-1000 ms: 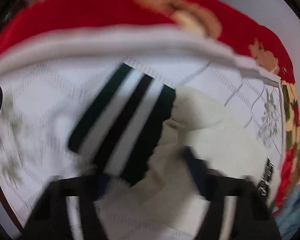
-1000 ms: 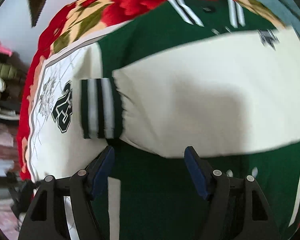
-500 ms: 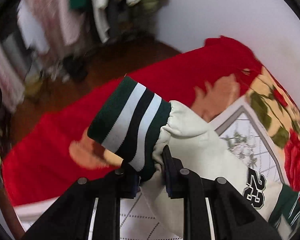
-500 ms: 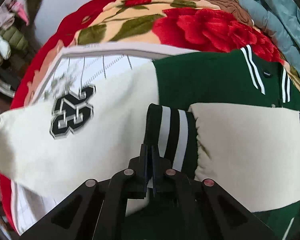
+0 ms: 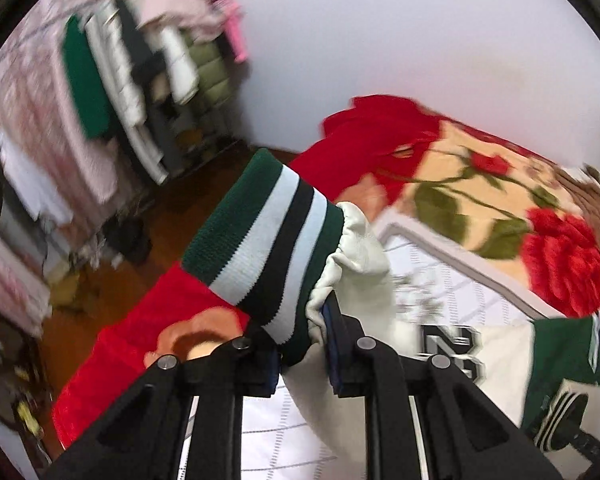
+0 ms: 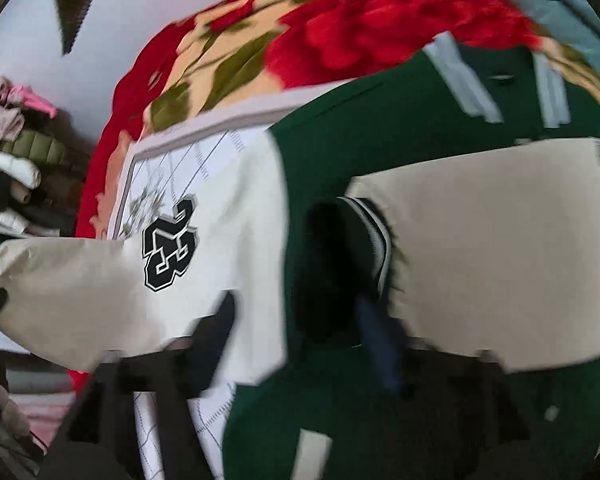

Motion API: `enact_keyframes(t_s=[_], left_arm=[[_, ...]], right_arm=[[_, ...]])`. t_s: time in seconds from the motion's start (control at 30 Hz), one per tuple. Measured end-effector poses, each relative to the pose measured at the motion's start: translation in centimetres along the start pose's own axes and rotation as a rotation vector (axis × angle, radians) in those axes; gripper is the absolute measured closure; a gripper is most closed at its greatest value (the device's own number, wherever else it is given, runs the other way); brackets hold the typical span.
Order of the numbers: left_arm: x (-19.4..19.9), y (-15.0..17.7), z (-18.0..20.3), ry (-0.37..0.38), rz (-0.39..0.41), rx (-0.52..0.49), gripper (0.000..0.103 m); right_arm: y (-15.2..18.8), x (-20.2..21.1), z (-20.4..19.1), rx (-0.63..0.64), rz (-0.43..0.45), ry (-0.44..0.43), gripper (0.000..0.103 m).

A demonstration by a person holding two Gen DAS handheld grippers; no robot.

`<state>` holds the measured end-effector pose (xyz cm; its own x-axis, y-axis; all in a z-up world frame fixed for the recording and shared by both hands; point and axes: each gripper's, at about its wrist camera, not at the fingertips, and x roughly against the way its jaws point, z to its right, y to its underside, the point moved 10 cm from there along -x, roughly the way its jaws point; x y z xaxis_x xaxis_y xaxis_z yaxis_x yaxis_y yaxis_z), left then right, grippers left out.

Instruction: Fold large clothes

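Note:
A green varsity jacket (image 6: 380, 152) with cream sleeves lies on a bed. My left gripper (image 5: 300, 344) is shut on the green, white and black striped cuff (image 5: 268, 240) of one cream sleeve and holds it lifted off the bed. That sleeve, with a "23" patch (image 6: 168, 246), stretches left in the right wrist view. My right gripper (image 6: 300, 320) is blurred, its jaws apart, just in front of the other striped cuff (image 6: 366, 232), which lies on the jacket body with its cream sleeve (image 6: 500, 248).
A red floral blanket (image 5: 480, 200) and a white patterned sheet (image 5: 452, 272) cover the bed. A rack of hanging clothes (image 5: 120, 80) stands by the white wall across a brown floor (image 5: 100, 280). A teal garment (image 6: 560, 12) lies at the bed's far side.
My left gripper closed on the striped cuff and raised it off the bed. My right gripper, shut at the other cuff half a second ago, has opened and drawn back.

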<state>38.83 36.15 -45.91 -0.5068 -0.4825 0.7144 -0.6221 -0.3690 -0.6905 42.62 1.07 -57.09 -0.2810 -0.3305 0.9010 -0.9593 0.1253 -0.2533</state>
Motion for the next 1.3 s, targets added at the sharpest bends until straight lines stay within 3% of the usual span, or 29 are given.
enact_keyframes(t_s=[0.2,0.4,0.47,0.77,0.87,0.93,1.1,1.13,1.17,1.2,1.23,1.3], left_arm=[[5.6,-0.7,10.2,0.103,0.072,-0.148,0.090],[10.8,1.5,20.8,0.251,0.059,-0.250,0.091],[13.0,3.0,26.0,0.313,0.065,-0.312,0.091],[22.7,15.0,50.3,0.619,-0.027,-0.574,0.092],[24.3,19.6,55.7,0.660,-0.083,-0.670,0.092],[24.1,23.0,58.2,0.646,-0.138,-0.738,0.091],[21.0,27.1,59.5,0.579,-0.218,-0.808,0.082],[20.7,27.4,59.3,0.579,-0.224,-0.801,0.080],[20.6,27.4,59.0,0.590,-0.234,-0.789,0.062],[20.6,27.3,58.7,0.597,-0.245,-0.781,0.024],[20.3,27.2,58.5,0.602,-0.250,-0.773,0.010],[20.5,25.7,57.4,0.622,-0.237,-0.726,0.005]], right_arm=[[0.0,5.7,5.1,-0.206,0.054,-0.181,0.025],[1.9,8.9,16.6,-0.334,0.065,0.012,0.025],[2.6,9.6,20.2,-0.361,0.063,0.073,0.025],[8.3,14.7,37.6,-0.525,0.083,0.229,0.025],[10.3,16.0,42.4,-0.576,0.082,0.256,0.025],[11.6,16.6,45.0,-0.604,0.070,0.276,0.025],[13.8,18.0,49.1,-0.630,0.049,0.284,0.024],[14.1,18.2,49.4,-0.629,0.048,0.278,0.024],[14.4,18.5,49.4,-0.630,0.049,0.272,0.024],[14.7,18.9,49.6,-0.629,0.053,0.259,0.024],[14.9,19.2,49.1,-0.627,0.055,0.252,0.024],[15.2,19.7,48.8,-0.620,0.050,0.234,0.025]])
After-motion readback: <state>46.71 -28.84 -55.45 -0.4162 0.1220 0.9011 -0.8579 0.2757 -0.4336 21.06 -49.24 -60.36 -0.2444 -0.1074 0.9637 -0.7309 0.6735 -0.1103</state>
